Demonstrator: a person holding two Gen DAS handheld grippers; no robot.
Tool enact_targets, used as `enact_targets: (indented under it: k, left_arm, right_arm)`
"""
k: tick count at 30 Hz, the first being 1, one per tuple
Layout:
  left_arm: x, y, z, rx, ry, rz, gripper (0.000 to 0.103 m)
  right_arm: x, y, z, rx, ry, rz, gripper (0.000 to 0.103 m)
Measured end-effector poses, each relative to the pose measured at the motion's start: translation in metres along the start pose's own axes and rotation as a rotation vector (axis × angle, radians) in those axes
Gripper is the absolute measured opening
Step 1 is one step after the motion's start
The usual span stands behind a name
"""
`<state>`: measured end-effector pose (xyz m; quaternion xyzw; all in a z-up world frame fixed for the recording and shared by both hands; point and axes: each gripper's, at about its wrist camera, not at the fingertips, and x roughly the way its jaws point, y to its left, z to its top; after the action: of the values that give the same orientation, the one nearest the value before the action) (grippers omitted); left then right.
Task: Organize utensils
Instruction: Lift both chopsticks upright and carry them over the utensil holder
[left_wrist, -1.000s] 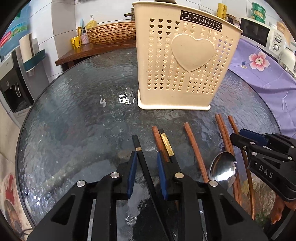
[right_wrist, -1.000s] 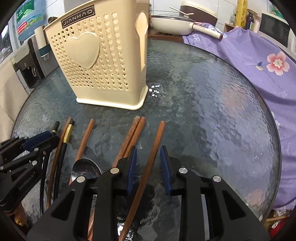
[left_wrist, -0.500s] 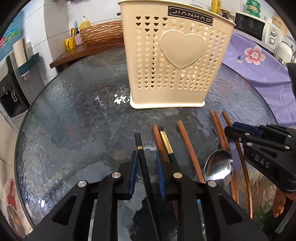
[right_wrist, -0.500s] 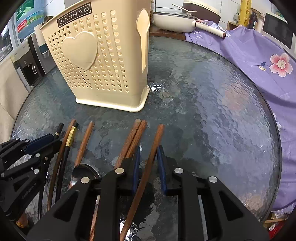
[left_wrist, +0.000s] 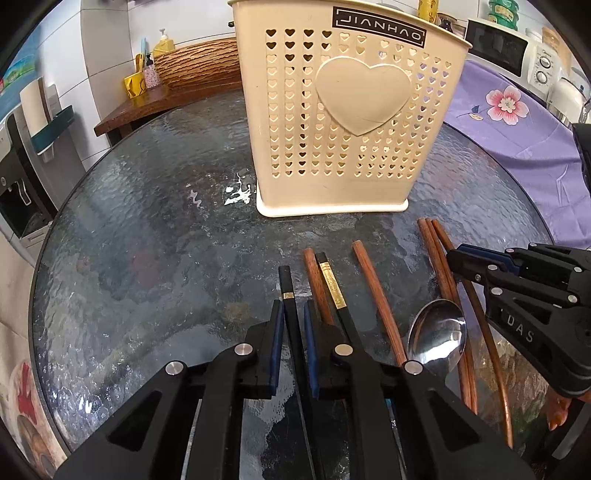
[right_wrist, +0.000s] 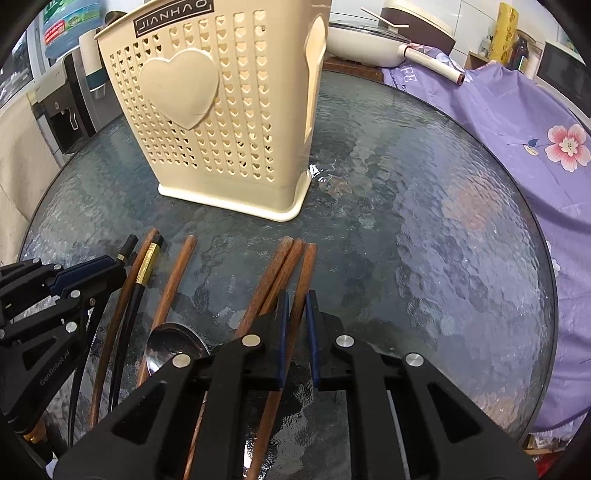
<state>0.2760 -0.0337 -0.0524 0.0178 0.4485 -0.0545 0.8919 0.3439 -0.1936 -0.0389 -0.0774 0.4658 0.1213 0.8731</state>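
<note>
Two wrist views are given of a round glass table (left_wrist: 140, 229). In the left wrist view, the left gripper (left_wrist: 294, 325) is seen closed on a black chopstick (left_wrist: 287, 291), its blue pads pressed against the stick's sides. Its jaws have just been closing. A cream holder (left_wrist: 351, 122) pierced with small hearts is stood upright beyond it. Several brown chopsticks (left_wrist: 373, 284) and a second black chopstick with a gold band (left_wrist: 332, 286) are laid side by side before the holder, and a metal spoon (left_wrist: 437, 338) is laid among them. The right gripper (left_wrist: 452, 260) is seen at the right edge.

In the right wrist view, the right gripper (right_wrist: 295, 314) is seen closed on a brown chopstick (right_wrist: 304, 269), and its jaws have likewise just been closing. Two more brown sticks (right_wrist: 275, 269) are laid touching beside it. The holder (right_wrist: 225, 110) is stood behind, to the left.
</note>
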Motion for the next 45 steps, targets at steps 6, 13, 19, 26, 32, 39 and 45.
enact_targets:
  k: [6,13,19,26,32,39,45]
  left_arm:
    - [0.001,0.000,0.002,0.007,0.005,0.000,0.008]
    - [0.002,0.006,0.005,-0.015,0.010,-0.027,0.008]
    - [-0.001,0.010,0.008,-0.043,-0.008,-0.046,0.007]
    - [-0.027,0.017,0.019,-0.078,-0.091,-0.080,0.007]
    - [-0.062,0.018,0.030,-0.081,-0.181,-0.109,0.007]
    - [-0.110,0.019,0.034,-0.054,-0.292,-0.133,0.007]
    - [-0.139,0.019,0.031,-0.025,-0.347,-0.148,0.007]
  right_arm:
    - [0.000,0.002,0.000,-0.011,0.004,0.004,0.008]
    - [0.001,0.000,-0.001,0.006,-0.015,0.023,0.007]
    - [-0.002,-0.014,-0.002,0.065,-0.045,0.077,0.007]
    - [-0.034,-0.030,0.002,0.125,-0.176,0.178,0.007]
    - [-0.077,-0.038,0.010,0.124,-0.312,0.252,0.007]
    - [-0.132,-0.037,0.006,0.063,-0.428,0.292,0.007]
    - [-0.166,-0.040,0.000,0.031,-0.488,0.309,0.007]
